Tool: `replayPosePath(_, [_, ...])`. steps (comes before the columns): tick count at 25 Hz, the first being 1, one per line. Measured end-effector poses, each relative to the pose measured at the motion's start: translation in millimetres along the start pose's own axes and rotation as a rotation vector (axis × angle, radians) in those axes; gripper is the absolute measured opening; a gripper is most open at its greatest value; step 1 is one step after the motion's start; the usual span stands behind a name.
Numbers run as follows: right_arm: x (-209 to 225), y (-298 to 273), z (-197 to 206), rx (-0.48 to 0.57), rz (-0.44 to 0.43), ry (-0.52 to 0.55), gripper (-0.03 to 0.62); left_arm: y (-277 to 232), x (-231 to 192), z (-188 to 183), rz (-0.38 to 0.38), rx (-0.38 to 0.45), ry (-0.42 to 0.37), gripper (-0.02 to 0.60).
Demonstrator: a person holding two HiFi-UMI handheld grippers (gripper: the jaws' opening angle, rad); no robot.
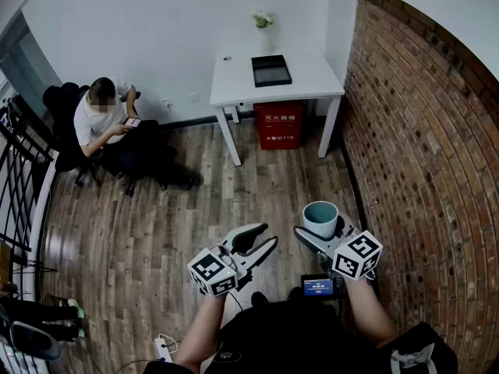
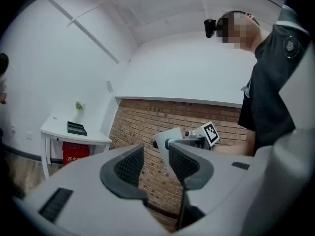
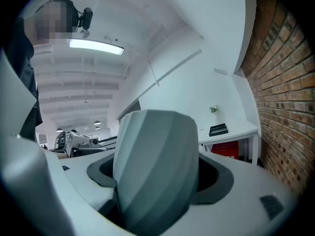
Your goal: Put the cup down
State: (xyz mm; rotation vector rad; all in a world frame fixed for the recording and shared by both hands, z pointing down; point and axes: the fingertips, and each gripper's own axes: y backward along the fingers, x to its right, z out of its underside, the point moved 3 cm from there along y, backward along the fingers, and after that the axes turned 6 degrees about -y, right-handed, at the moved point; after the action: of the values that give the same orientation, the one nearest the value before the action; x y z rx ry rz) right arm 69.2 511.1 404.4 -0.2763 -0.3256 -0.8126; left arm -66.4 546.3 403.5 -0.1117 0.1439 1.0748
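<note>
The cup (image 3: 152, 171) looks smooth and matt, the wall (image 1: 421, 131) rough brick, the floor (image 1: 156, 224) wood.

head view steeply down — gripper views low, tilted up — all share white table (image 1: 312, 76).

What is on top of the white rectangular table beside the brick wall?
A flat black rectangular tray lies on the white table, with a small green plant at its back edge. The tabletop beneath the tray is covered.
</note>
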Motion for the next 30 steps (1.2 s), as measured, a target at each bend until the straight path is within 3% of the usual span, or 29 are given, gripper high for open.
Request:
replayPosePath(11, [3,-17,-2,-0.024,-0.036,0.002,0.405,-8,-15,-2,-0.029,-0.002,-0.012,0.138])
replayPosePath(19, [-2,-23,-1,-0.033,-0.058,-0.011,0.405,-6,-19,0,-0.045,0.0,-0.002,0.011])
replayPosePath(30, [-3,-19,2,-0.032,-0.062,-0.032,0.405,-8,-12,3,-0.002,-0.009,-0.003,0.008])
